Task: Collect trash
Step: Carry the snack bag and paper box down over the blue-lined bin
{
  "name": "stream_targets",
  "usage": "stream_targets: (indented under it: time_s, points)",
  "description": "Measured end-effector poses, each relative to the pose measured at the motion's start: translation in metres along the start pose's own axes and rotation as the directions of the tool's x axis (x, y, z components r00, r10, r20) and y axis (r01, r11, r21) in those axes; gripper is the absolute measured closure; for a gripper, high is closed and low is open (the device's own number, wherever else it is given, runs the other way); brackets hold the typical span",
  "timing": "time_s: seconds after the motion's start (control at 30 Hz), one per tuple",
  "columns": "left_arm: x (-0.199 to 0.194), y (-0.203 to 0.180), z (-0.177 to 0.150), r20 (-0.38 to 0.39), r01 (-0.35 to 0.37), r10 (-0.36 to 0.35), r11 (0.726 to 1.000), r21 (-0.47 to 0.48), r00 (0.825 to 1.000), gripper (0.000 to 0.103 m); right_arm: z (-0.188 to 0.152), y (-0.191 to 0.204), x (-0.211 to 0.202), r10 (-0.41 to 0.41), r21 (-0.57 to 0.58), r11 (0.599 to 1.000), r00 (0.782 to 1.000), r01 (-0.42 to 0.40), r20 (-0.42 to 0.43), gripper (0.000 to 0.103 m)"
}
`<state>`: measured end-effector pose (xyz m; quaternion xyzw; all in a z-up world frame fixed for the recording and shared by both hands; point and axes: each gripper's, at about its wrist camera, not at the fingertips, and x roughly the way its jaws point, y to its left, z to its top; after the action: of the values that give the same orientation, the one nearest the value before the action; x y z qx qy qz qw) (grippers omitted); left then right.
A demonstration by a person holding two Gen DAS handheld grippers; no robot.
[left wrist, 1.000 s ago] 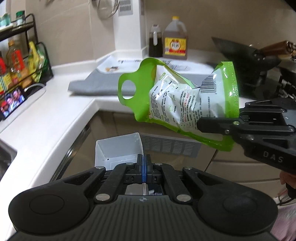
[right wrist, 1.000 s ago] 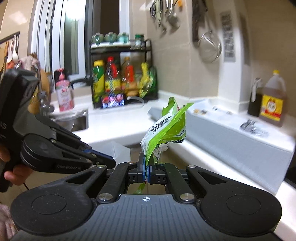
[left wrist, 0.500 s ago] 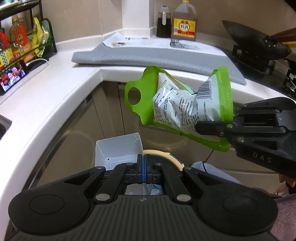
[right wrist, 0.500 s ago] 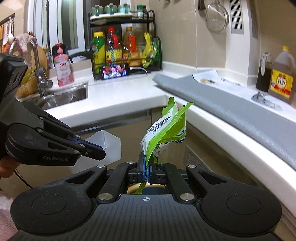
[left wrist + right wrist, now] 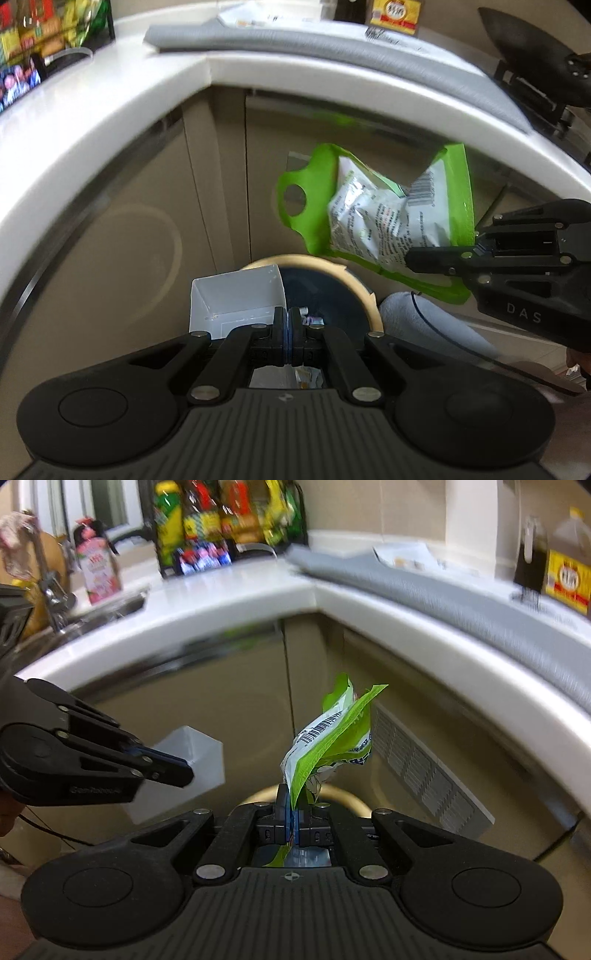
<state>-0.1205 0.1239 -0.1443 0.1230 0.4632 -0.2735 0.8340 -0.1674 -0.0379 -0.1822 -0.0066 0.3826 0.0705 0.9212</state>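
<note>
- A white countertop curves around an inside corner, with beige cabinet doors below it.
- A round bin with a pale rim sits on the floor under that corner.
- The right gripper pinches a crumpled green-and-white pouch above the bin.
- The left gripper is clamped on what looks like a small white box.

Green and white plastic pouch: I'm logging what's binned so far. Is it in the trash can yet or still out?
Out. The green and white plastic pouch hangs pinched in the right claw, above the tan-rimmed round trash can.
</note>
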Motion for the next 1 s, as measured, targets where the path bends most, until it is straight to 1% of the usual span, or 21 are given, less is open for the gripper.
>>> stream_targets:
  time_s: [0.17, 0.27, 0.4, 0.6, 0.77, 1.0]
  points:
    - [0.033, 0.008, -0.005, -0.071, 0.013, -0.015, 0.999, -0.033, 0.997, 0.103, -0.012, -0.01, 0.033, -0.013, 0.019, 1.0, 0.992, 0.015, -0.122, 0.101]
    - [0.054, 0.011, -0.007, -0.109, 0.023, -0.028, 0.999, -0.046, 0.994, 0.103, -0.017, -0.014, 0.048, -0.016, 0.02, 1.0, 0.985, 0.019, -0.171, 0.101]
    - [0.081, 0.01, -0.007, -0.155, 0.03, -0.037, 0.998, -0.052, 0.987, 0.103, -0.021, -0.015, 0.066, -0.012, 0.019, 1.0, 0.976, 0.017, -0.218, 0.101]
    - [0.111, 0.012, -0.002, -0.197, 0.03, -0.043, 0.997, -0.066, 0.979, 0.103, -0.03, -0.013, 0.087, 0.002, 0.012, 1.0, 0.959, 0.002, -0.283, 0.101]
    - [0.122, 0.02, -0.002, -0.207, 0.029, -0.048, 0.995, -0.094, 0.977, 0.103, -0.029, -0.014, 0.102, 0.006, 0.012, 1.0, 0.947, -0.002, -0.322, 0.101]
    - [0.136, 0.024, -0.001, -0.227, 0.029, -0.053, 0.994, -0.108, 0.973, 0.103, -0.028, -0.014, 0.117, -0.002, 0.001, 1.0, 0.931, 0.002, -0.364, 0.101]
